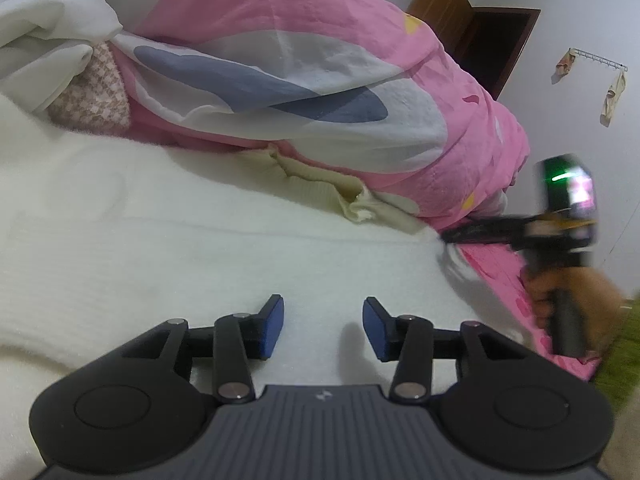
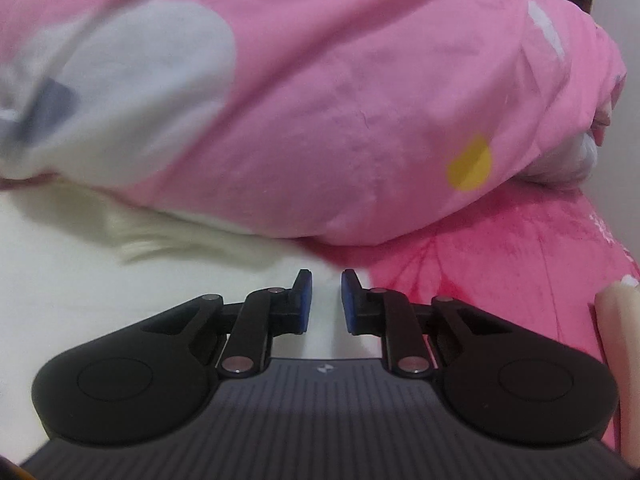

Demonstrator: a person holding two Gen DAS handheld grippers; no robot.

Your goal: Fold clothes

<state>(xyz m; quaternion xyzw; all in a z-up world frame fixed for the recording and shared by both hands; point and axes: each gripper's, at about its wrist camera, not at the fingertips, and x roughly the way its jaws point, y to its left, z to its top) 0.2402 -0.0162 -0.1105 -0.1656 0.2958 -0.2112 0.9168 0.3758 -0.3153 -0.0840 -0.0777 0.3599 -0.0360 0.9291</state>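
You are holding your left gripper (image 1: 323, 328) partly open and empty over the white knit sweater (image 1: 168, 240), which is lying spread beside the pink quilt (image 1: 320, 60). Your right gripper (image 2: 326, 304) is standing narrowly open at the sweater's edge, pinching nothing.

White fuzzy sweater (image 1: 180, 240) spread flat on bed

The far ribbed hem of the cream sweater (image 1: 352, 196) ran under the pink quilt (image 1: 304, 32) and was hidden. In the left wrist view, the right gripper (image 1: 452, 236) was smeared by motion, its fingertips unreadable. The right wrist view showed the quilt blurred too, its print indistinct.
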